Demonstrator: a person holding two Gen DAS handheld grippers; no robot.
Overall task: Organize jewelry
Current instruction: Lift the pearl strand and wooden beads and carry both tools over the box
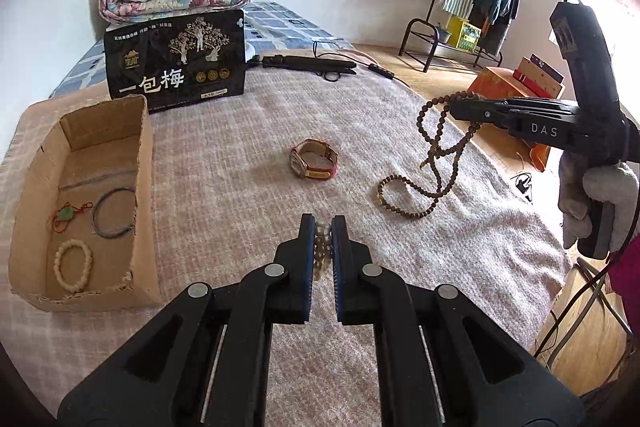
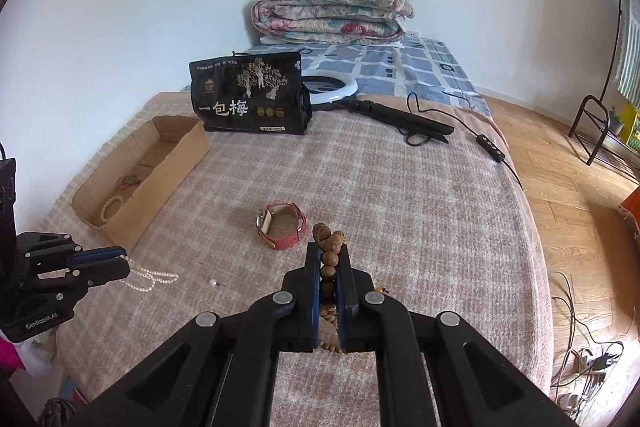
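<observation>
The left gripper (image 1: 323,227) pinches a pearl strand (image 2: 150,277) whose tail trails across the blanket (image 1: 240,147) toward 3 o'clock in the right wrist view. The right gripper (image 2: 333,255) clamps a brown bead necklace (image 1: 436,163), hanging lengthwise toward 7 o'clock. The red-strapped watch (image 1: 314,159) lies at 12 o'clock; the cardboard tray (image 1: 146,187) at 9.

Both tongs are clamped nearly closed on beads: the left tongs (image 1: 323,227) point forward and low, while the right tongs (image 2: 333,251) are raised, gripped by a gloved hand (image 1: 596,199).
</observation>
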